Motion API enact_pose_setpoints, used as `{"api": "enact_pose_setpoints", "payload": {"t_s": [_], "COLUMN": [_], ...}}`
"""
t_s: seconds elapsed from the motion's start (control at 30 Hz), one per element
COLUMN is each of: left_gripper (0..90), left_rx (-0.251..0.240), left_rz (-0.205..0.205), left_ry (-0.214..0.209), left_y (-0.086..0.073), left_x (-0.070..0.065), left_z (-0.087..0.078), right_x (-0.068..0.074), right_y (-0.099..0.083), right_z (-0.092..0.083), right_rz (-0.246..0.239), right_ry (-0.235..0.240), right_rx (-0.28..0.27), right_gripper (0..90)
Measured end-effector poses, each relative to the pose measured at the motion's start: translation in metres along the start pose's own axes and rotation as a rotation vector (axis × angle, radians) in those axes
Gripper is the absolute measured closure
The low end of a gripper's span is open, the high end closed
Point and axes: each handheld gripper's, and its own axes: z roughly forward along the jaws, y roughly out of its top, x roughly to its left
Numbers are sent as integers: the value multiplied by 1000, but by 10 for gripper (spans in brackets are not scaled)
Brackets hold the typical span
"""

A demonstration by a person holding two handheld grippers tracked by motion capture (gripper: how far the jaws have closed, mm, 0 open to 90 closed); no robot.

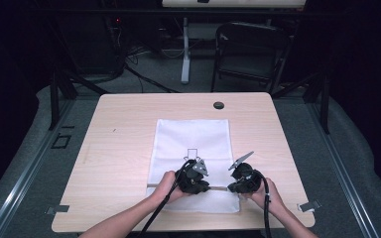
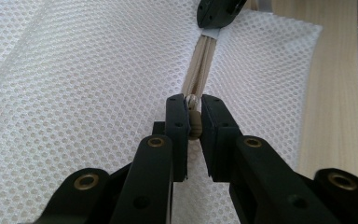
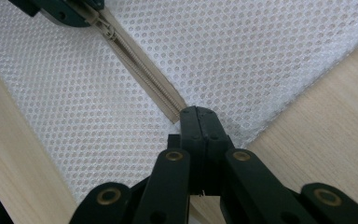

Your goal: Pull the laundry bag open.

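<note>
A white mesh bag (image 1: 191,139) lies flat on the wooden table (image 1: 124,148), with a beige zipper (image 1: 219,188) running across near its front edge. My left gripper (image 1: 206,187) is shut on the zipper pull (image 2: 195,123), which sits pinched between its pads (image 2: 193,109). My right gripper (image 1: 232,187) faces it from the right and is shut on the far end of the zipper tape (image 3: 140,70), at the bag's edge (image 3: 198,114). In the right gripper view the left gripper (image 3: 74,11) sits at the upper left, with the slider (image 3: 103,21) right at its tips.
A dark arrow outline (image 1: 192,153) is printed on the bag. A round cable hole (image 1: 219,105) sits at the table's back edge. A black chair (image 1: 248,49) and a white stand leg (image 1: 185,59) are beyond the table. Metal clips (image 1: 310,206) mark the front corners.
</note>
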Motion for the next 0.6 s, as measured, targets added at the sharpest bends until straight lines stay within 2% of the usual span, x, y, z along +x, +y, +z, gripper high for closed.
{"api": "enact_pose_setpoints", "payload": {"t_s": [0.37, 0.4, 0.57, 0.6], "left_gripper": [815, 815, 815, 815], "left_rx": [-4, -2, -8, -4], "left_rz": [4, 3, 0, -3], "left_ry": [14, 19, 20, 24], "left_y": [-5, -5, -8, -9], "left_x": [0, 0, 0, 0], "left_z": [-8, -9, -13, -14], "right_x": [1, 2, 1, 2], "right_y": [0, 0, 0, 0], "right_z": [0, 1, 0, 1], "right_rz": [0, 17, 4, 17], "right_ry": [-3, 2, 0, 2], "right_rx": [1, -17, -3, -18], "right_gripper": [900, 900, 900, 900]}}
